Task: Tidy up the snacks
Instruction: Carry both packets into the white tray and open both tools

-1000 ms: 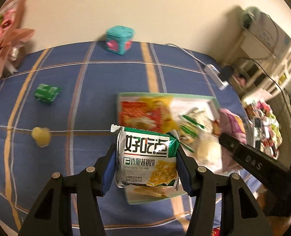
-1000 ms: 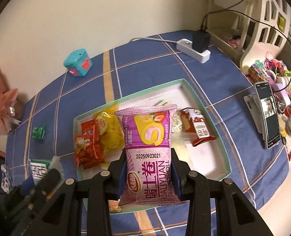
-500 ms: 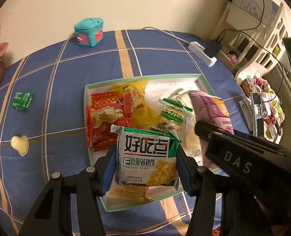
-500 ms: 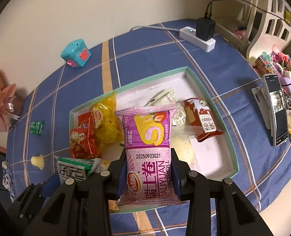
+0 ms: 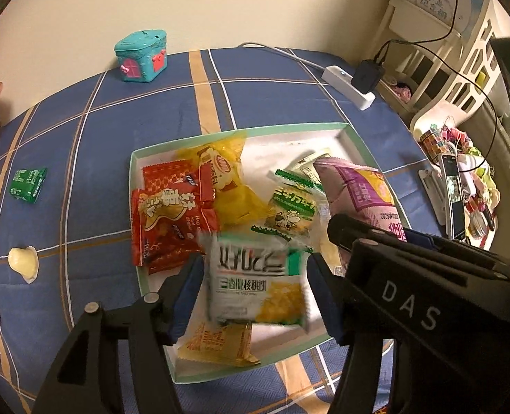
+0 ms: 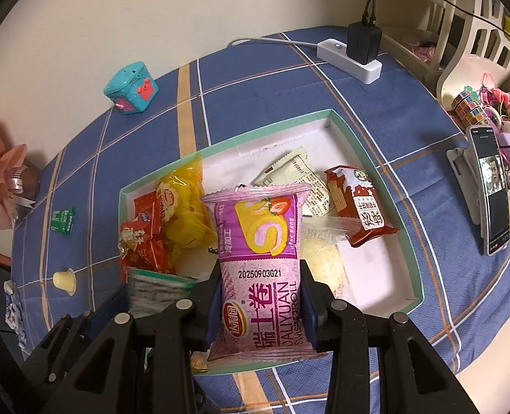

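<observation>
My left gripper (image 5: 256, 293) hangs over the near end of the mint-rimmed white tray (image 5: 241, 130). Its jaws are opening. The green-and-white walnut cookie packet (image 5: 255, 286) is blurred between them, with a gap to each blue pad, so it is loose. It shows at the lower left of the right wrist view too (image 6: 155, 289). My right gripper (image 6: 260, 296) is shut on a pink Swiss roll packet (image 6: 260, 241), held upright above the tray's middle. In the left wrist view that pink packet (image 5: 358, 189) sticks out to the right.
Red packets (image 5: 172, 214), a yellow bag (image 5: 227, 179), a green milk sweet (image 5: 291, 207) and a brown-red wafer (image 6: 358, 207) lie in the tray. On the blue cloth are a green packet (image 5: 27, 186), a jelly cup (image 5: 22, 260), a teal box (image 5: 141, 55), a power strip (image 5: 348, 86) and a phone (image 6: 492, 200).
My left gripper came in over the tray and its jaws have spread off the cookie packet, which now blurs as it drops. The right gripper and its pink packet stayed put.
</observation>
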